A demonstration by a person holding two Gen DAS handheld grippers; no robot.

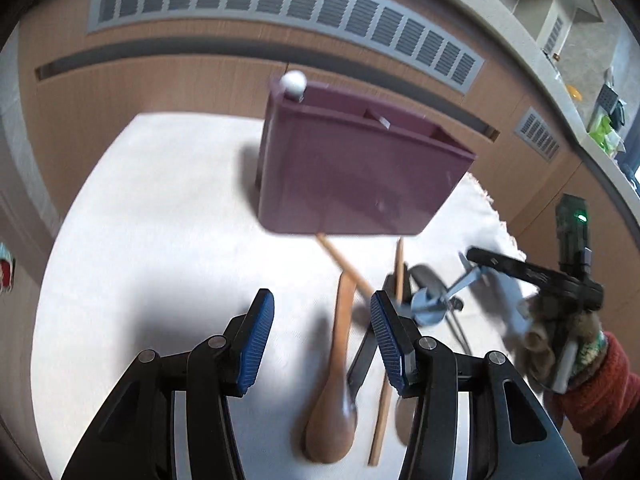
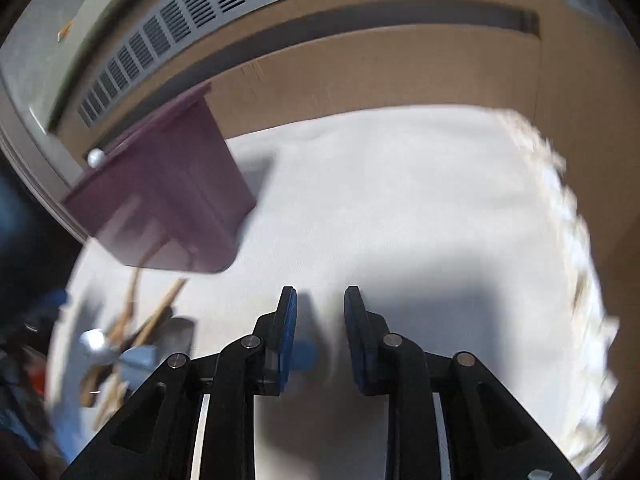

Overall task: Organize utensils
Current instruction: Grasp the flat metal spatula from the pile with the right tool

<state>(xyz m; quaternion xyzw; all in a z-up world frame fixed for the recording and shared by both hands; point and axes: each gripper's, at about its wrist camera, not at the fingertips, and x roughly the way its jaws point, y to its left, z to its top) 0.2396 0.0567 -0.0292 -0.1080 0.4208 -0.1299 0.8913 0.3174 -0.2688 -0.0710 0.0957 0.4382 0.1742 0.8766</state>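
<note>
A purple utensil holder (image 1: pixel 356 168) with inner dividers stands on a white cloth (image 1: pixel 160 220); a white ball-topped utensil (image 1: pixel 293 83) sticks out of its left corner. In front of it lie a wooden spoon (image 1: pixel 336 384), wooden chopsticks (image 1: pixel 386 360), a metal spoon (image 1: pixel 430 304) and a dark utensil. My left gripper (image 1: pixel 322 316) is open and empty, just left of the pile. My right gripper (image 2: pixel 320 308) is open and empty over bare cloth; it also shows at the right of the left wrist view (image 1: pixel 532 276). The holder (image 2: pixel 168 200) and utensil pile (image 2: pixel 120 344) sit to its left.
A wooden cabinet front (image 1: pixel 160 80) with grey vent grilles (image 1: pixel 280 4) rises behind the cloth. The cloth's fringed edge (image 2: pixel 576 240) runs along the right. A counter with small items (image 1: pixel 600 120) curves at the far right.
</note>
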